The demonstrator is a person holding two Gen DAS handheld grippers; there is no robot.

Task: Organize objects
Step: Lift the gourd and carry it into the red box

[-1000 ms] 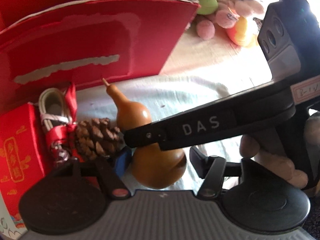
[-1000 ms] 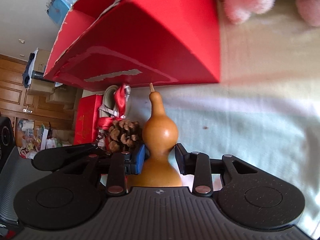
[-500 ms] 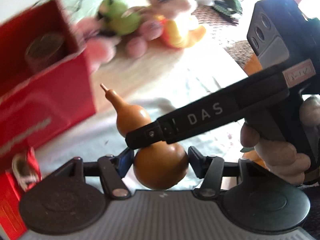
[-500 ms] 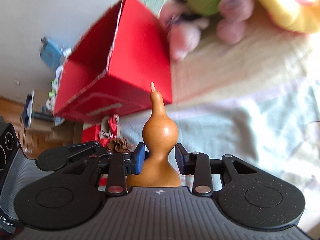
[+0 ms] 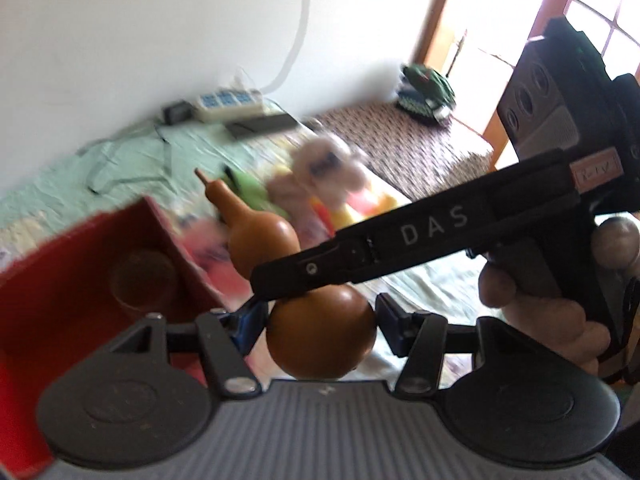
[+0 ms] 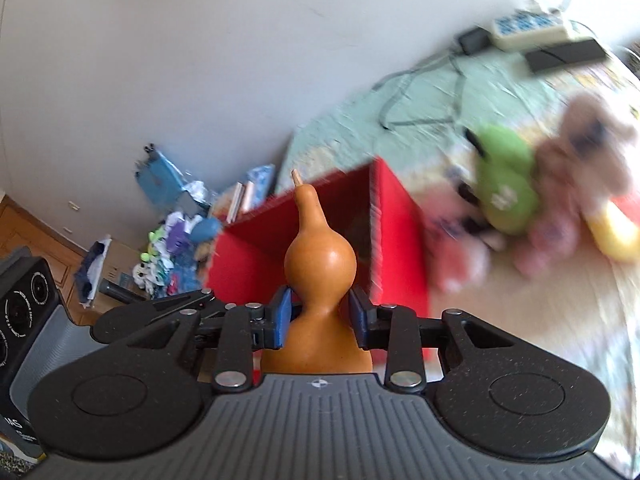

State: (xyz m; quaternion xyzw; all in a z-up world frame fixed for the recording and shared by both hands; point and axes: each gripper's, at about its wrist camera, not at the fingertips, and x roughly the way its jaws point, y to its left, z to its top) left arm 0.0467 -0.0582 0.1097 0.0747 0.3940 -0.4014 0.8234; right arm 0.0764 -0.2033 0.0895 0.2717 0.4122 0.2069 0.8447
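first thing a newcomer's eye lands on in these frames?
The orange-brown gourd, pinched at its waist by the right gripper, stem up, front and centre. Behind it sits the open red box. The left gripper flanks the gourd's round bottom, though contact is unclear; blurred plush toys lie right of the box.

a white power strip [image 5: 228, 100] lies by the wall [image 5: 160, 20].

One smooth tan bottle-shaped gourd [image 6: 320, 264]. One open red cardboard box [image 6: 394, 248], at 12 o'clock behind the gourd. One white power strip [image 6: 528, 28], at 1 o'clock. One flat black device [image 6: 564, 54] beside it. Blurred plush toys at 3 o'clock: one green [image 6: 506, 188], at least two pink [image 6: 580, 148].
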